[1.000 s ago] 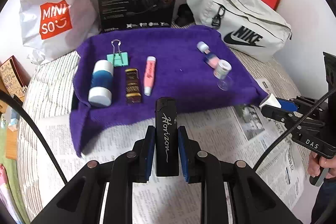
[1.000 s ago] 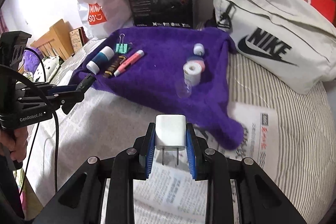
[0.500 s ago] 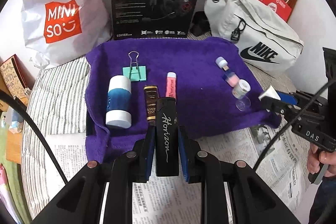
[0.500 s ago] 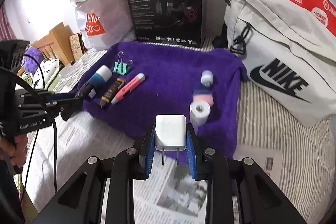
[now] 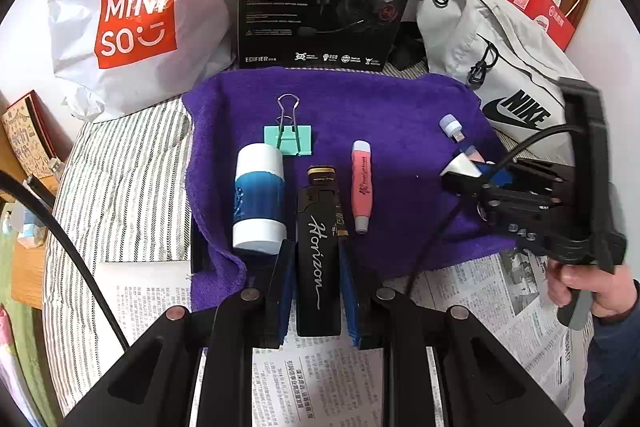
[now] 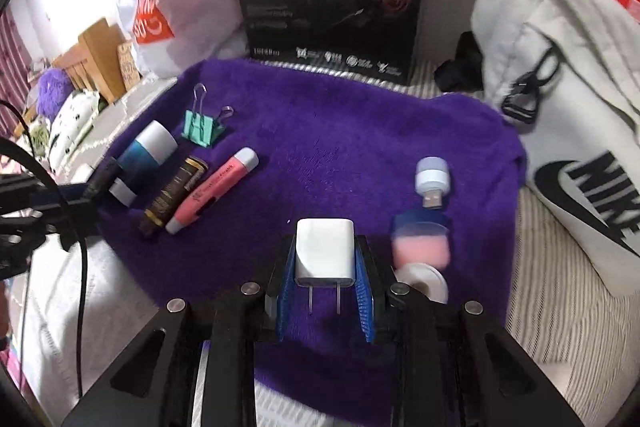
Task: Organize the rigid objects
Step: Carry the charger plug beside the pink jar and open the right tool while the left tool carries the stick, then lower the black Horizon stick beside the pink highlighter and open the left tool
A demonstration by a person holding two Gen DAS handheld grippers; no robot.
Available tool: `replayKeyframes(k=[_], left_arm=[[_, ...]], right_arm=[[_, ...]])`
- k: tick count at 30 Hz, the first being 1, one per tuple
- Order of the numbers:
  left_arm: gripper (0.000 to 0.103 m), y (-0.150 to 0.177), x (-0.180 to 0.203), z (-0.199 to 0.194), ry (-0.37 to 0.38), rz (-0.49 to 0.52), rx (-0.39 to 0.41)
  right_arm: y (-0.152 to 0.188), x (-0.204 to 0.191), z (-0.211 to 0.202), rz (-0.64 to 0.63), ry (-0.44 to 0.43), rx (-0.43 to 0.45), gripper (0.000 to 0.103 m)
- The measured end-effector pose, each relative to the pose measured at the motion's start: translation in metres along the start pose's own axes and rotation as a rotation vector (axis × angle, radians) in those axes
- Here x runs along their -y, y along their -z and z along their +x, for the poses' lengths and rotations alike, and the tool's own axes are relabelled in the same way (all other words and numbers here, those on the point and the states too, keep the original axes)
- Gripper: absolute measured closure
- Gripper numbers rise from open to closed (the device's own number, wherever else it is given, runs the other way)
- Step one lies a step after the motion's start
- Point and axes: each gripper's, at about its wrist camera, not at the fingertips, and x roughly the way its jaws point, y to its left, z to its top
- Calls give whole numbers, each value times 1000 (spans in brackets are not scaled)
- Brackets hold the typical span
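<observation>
The left gripper (image 5: 316, 283) is gripping a black lighter (image 5: 318, 259) in clenched jaws at the purple towel's (image 5: 380, 107) near edge. The right gripper (image 6: 325, 287) is clamping a white charger (image 6: 325, 251) over the towel. Farther off, a blue-white tube (image 5: 259, 199), pink pen (image 5: 362, 185) and green binder clip (image 5: 288, 135) are lying on it.

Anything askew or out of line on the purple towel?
Mostly tidy: blue-and-white tube, brown lipstick-like tube and pink marker lie parallel. The teal binder clip sits tipped on its side behind them, off the row. Purple towel's front-left corner is rumpled.
</observation>
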Motion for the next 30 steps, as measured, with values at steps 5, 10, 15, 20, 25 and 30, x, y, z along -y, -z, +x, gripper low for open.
replayKeyframes(k=[5, 10, 15, 20, 25, 30], left_arm=[[82, -2, -3, 5, 3, 1, -9], [82, -5, -2, 8, 8, -2, -13], [82, -6, -3, 9, 16, -4, -13], [82, -6, -4, 10, 23, -5, -14], [82, -8, 0, 10, 36, 0, -13], [82, -13, 14, 18, 48, 24, -29]], right_arm=[[-8, -3, 16, -20, 43, -5, 76], [-14, -1, 20, 1, 43, -4, 76], [-14, 3, 21, 11, 20, -17, 73], [-14, 5, 8, 25, -3, 4, 56], [-10, 5, -20, 27, 9, 30, 50], [2, 9, -49, 33, 26, 49, 47]])
